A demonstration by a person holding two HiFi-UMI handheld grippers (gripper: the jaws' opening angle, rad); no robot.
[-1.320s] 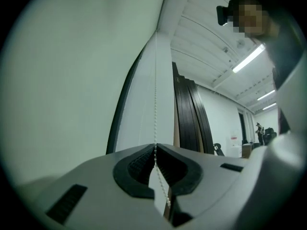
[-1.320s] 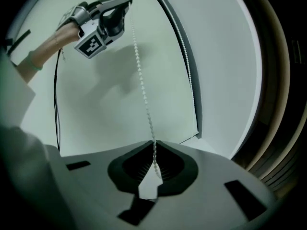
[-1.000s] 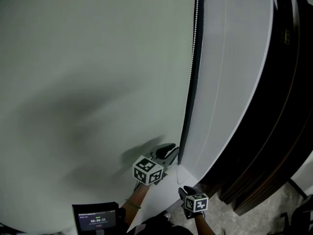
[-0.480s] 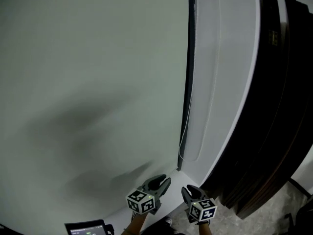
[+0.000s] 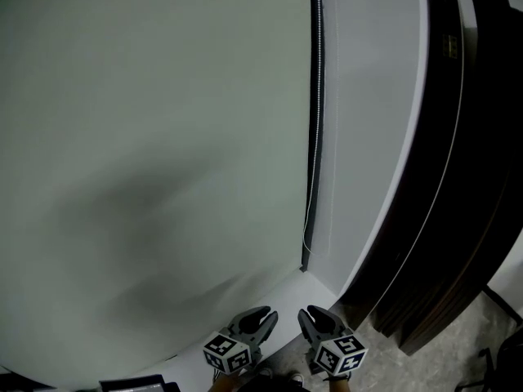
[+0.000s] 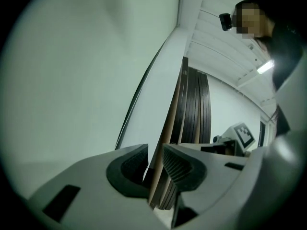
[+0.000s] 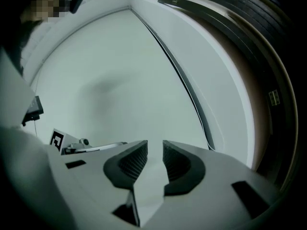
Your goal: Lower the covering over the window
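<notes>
Speckled grey floor (image 5: 466,359) shows right of the right tongs (image 5: 313,315); tall dark stacked panels (image 5: 445,219) stand on it.

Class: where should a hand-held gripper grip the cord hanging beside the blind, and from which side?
Probably low on the cord, just above its bottom loop, approached from the front: it hangs thin and vertical, so jaws close across it.

Dark stacked panels (image 5: 462,178), perhaps boards, at right, speckled floor (image 5: 466,359)
</notes>
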